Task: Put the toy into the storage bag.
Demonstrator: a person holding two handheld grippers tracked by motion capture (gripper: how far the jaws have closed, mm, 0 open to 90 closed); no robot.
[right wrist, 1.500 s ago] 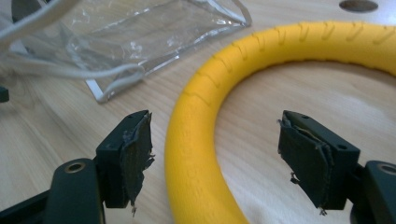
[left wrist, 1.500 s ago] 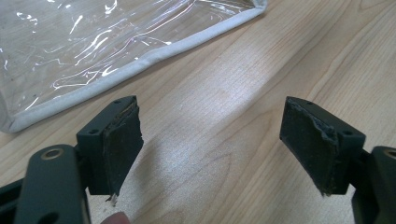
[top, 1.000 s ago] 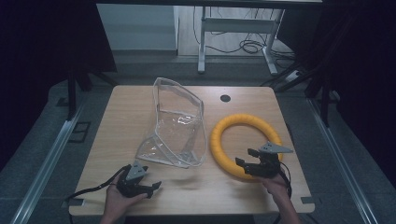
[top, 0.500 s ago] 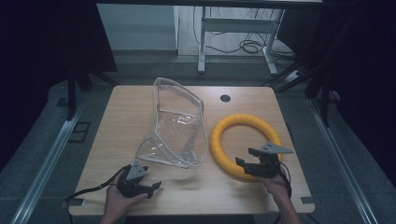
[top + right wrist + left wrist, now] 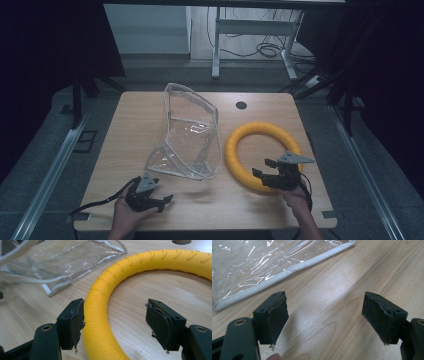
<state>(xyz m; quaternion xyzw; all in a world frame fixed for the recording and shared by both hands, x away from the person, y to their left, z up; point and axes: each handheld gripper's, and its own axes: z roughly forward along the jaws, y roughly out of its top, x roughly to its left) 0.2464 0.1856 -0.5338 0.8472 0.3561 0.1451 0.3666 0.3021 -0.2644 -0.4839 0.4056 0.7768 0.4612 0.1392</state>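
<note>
Two grippers, jaws wide | right gripper (image 5: pixel 115 325) straddles yellow ring (image 5: pixel 100 315), closing; lettering visible there

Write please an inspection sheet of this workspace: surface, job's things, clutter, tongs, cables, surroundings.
Surface: wooden table, with a round hole near the far edge.
Job's things: yellow ring lies flat at the right; clear plastic bag with white trim stands open mid-table.
Clutter: nothing seen.
Tongs: right tongs open, jaws astride the ring's near side and just been closing, one pad at the ring, the other clear of it; left tongs open over bare wood, short of the bag.
Cables: a black cable trails from the left tongs; more lie on the floor beyond.
Surroundings: dark curtains, grey floor, a white desk frame behind.
</note>
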